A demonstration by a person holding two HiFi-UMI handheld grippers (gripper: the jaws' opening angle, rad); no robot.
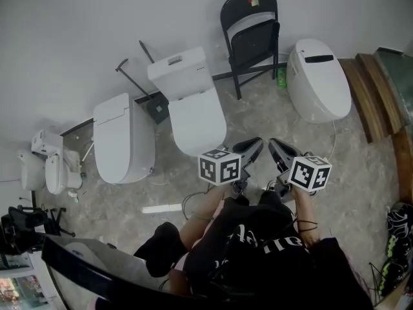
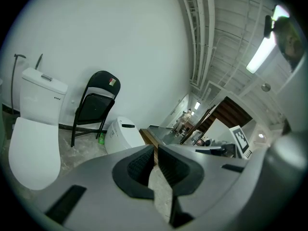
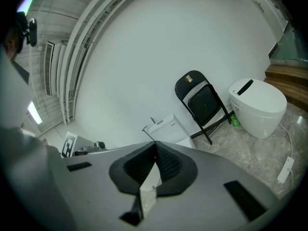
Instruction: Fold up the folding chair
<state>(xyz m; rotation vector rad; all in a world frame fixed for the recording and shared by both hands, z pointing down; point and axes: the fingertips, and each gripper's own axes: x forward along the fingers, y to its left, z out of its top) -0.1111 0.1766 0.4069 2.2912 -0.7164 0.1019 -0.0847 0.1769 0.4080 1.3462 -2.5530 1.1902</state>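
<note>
White wall and grey marbled floor (image 1: pixel 258 115) fill all three views. The folding chair (image 1: pixel 250 34) stands against the wall, between a toilet with a tank (image 1: pixel 187 102) and a rounded toilet (image 1: pixel 318 79), well apart from both grippers. Whether its seat is fully lowered cannot be told: the seat appears tilted in the right gripper view (image 3: pixel 202 102), and its rear legs are cut off by the wall line.

The left gripper (image 1: pixel 257 143) is held almost closed, with a thin slit left between the pads and nothing gripped. The right gripper (image 1: pixel 273 144) is closed at the tips and empty.

The lower part of the head view is blocked by the person's dark clothing (image 1: pixel 258 250), so the handles are hidden. A green bottle (image 1: pixel 281 76) beside the chair is seen there. Wooden steps (image 1: pixel 368 95) are cut off at the right edge. Distant room detail is shown only in the left gripper view and is too small to make out.
</note>
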